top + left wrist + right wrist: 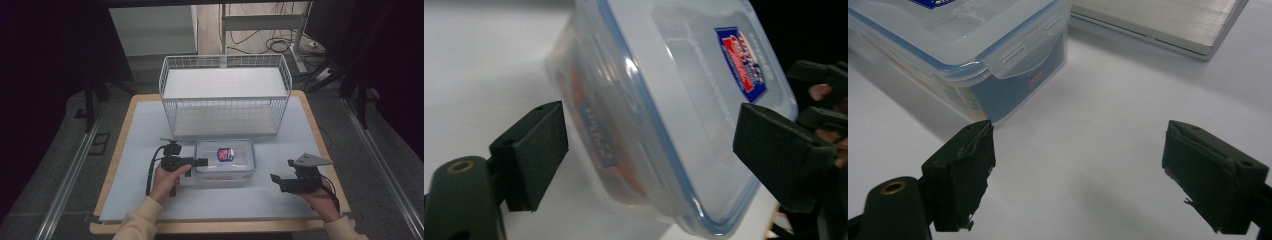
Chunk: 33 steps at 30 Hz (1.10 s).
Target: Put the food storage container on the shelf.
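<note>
Left gripper point(201, 162) is wide open around the plastic box's point(224, 161) left end, so I'd push in deeper before squeezing, while right gripper point(276, 180) waits open and empty.

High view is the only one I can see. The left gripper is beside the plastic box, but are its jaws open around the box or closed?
Observer: Open. In the left gripper view the left gripper has its jaws spread on either side of the plastic box, and neither pad touches it.
Operator: And the right gripper, is it open too?
Observer: Yes. The right gripper is wide open over bare white table surface, with the box's corner just beyond one jaw.
Operator: Is the box lid latched?
Observer: On the end nearest the right gripper, the latch flap is folded down against the wall. I cannot tell about the other flaps.
</note>
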Each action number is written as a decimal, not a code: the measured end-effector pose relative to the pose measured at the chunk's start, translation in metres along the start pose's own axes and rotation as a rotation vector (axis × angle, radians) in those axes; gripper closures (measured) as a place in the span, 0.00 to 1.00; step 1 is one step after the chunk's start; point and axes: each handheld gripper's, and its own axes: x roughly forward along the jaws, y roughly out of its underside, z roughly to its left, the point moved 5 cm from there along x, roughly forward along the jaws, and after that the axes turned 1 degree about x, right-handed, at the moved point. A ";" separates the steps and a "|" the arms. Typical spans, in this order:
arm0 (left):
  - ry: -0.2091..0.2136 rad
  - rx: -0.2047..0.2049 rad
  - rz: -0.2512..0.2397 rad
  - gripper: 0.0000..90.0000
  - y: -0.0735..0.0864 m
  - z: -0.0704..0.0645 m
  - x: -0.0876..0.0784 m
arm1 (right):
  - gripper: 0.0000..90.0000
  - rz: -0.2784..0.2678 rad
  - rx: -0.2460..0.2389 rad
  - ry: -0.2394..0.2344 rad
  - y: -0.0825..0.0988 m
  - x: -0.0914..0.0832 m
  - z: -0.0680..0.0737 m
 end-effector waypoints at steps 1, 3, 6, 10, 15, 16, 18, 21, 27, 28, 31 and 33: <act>0.018 0.003 0.004 0.21 0.001 -0.002 0.001 | 0.15 0.000 0.001 0.000 0.000 0.000 0.000; 0.027 0.007 0.006 0.25 0.001 -0.004 0.001 | 0.15 -0.001 0.000 0.001 0.000 0.000 -0.001; 0.024 0.004 0.012 0.26 0.002 -0.005 0.001 | 0.15 0.001 0.005 0.003 0.000 0.000 -0.001; 0.058 -0.035 -0.003 0.32 0.001 0.001 -0.002 | 0.15 -0.007 0.017 -0.011 -0.007 0.000 0.001; 0.057 -0.034 -0.008 0.32 0.001 0.001 -0.002 | 0.15 -0.009 0.072 -0.089 -0.028 0.002 0.009; 0.057 -0.034 -0.009 0.32 0.002 0.000 -0.002 | 0.15 0.002 0.086 -0.106 -0.031 0.004 0.010; 0.057 -0.034 -0.010 0.32 0.002 0.000 -0.002 | 0.15 0.008 0.103 -0.128 -0.037 0.008 0.011; 0.058 -0.033 -0.015 0.32 0.002 0.000 -0.002 | 0.15 0.062 0.152 -0.174 -0.050 0.027 0.011; 0.058 -0.031 -0.016 0.32 0.002 0.000 -0.002 | 0.15 0.116 0.228 -0.223 -0.064 0.057 0.012; 0.058 -0.031 -0.016 0.32 0.002 0.000 -0.002 | 0.14 0.124 0.238 -0.228 -0.066 0.061 0.012; 0.058 -0.030 -0.017 0.32 0.002 0.000 -0.002 | 0.14 0.136 0.280 -0.259 -0.067 0.068 0.010; 0.058 -0.030 -0.018 0.32 0.002 0.000 -0.002 | 0.14 0.155 0.314 -0.288 -0.067 0.072 0.009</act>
